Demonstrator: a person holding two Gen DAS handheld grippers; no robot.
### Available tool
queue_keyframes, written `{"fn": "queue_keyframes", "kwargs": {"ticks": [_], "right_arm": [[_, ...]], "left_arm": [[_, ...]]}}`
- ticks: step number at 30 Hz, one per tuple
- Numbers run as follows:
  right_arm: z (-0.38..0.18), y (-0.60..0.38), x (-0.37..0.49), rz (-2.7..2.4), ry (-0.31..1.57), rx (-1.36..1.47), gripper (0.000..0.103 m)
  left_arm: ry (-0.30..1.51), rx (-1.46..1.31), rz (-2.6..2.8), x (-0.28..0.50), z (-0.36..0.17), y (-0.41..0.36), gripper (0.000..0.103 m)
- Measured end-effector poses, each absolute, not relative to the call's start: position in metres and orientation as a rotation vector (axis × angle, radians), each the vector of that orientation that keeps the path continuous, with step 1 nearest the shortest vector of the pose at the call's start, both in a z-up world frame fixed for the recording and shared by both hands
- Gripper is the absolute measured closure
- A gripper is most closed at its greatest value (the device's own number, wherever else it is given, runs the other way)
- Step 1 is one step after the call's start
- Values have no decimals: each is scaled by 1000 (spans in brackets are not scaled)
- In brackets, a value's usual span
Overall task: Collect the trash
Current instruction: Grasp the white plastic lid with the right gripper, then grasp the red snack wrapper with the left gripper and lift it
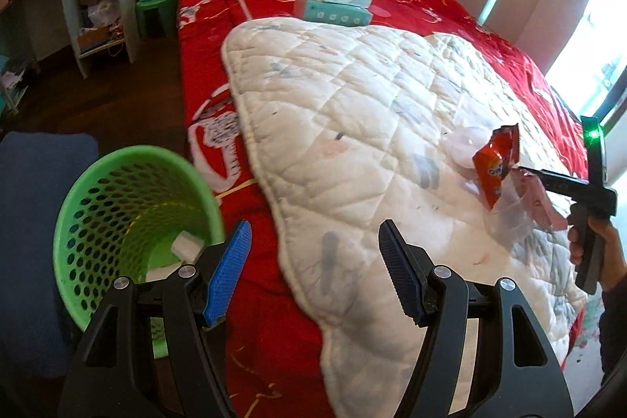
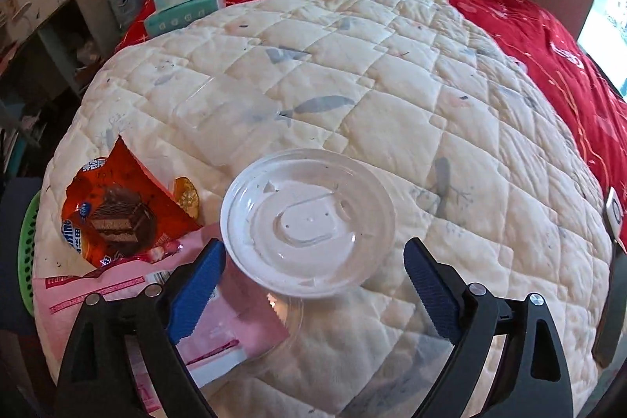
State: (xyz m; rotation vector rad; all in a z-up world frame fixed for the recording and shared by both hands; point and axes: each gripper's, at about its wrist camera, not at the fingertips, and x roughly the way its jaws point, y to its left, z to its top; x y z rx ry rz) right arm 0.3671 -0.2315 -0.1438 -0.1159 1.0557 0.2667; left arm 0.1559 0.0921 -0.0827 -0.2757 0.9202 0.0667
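Left wrist view: left gripper (image 1: pixel 313 241) hanging with jaws spread wide, gripping nothing, over the near edge of the white quilt (image 1: pixel 352 112). Sitting at lower left of frame, on the floor beside the red bedspread (image 1: pixel 219 10): green perforated basket (image 1: pixel 78 206), holding a white box (image 1: pixel 187 245) at its bottom. Lying toward the right edge of frame on the quilt: orange snack wrapper (image 1: pixel 493 163), with the right gripper (image 1: pixel 529 170) reaching in just beside it. Stacked near top centre on the bedspread: two tissue packs (image 1: pixel 335 2).

Right wrist view: right gripper (image 2: pixel 313 277) showing jaws spread wide, closing on nothing, flanking the clear plastic lid (image 2: pixel 307 222) resting on the quilt at frame centre. Lying at left of frame: orange snack wrapper (image 2: pixel 113 210), partly overlapping a pink wrapper (image 2: pixel 117 285) extending under the left finger (image 2: pixel 196 292). Peeking in at the far left edge: basket rim (image 2: pixel 27 222). Sitting at upper left: tissue packs (image 2: pixel 184 2).
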Motion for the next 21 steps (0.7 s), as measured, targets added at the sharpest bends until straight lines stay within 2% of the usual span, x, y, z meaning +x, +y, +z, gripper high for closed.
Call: {"fn": "queue_keyframes", "kwargs": {"ticks": [7, 9, 21], "right_arm": [[-147, -230, 378, 292, 1051, -147, 11], [-149, -231, 379, 295, 1051, -148, 15], [-140, -254, 367, 307, 1028, -51, 15]], "left_arm": [[917, -273, -19, 187, -80, 72, 36], [915, -267, -59, 197, -79, 62, 36], [926, -245, -309, 245, -85, -6, 38]]}}
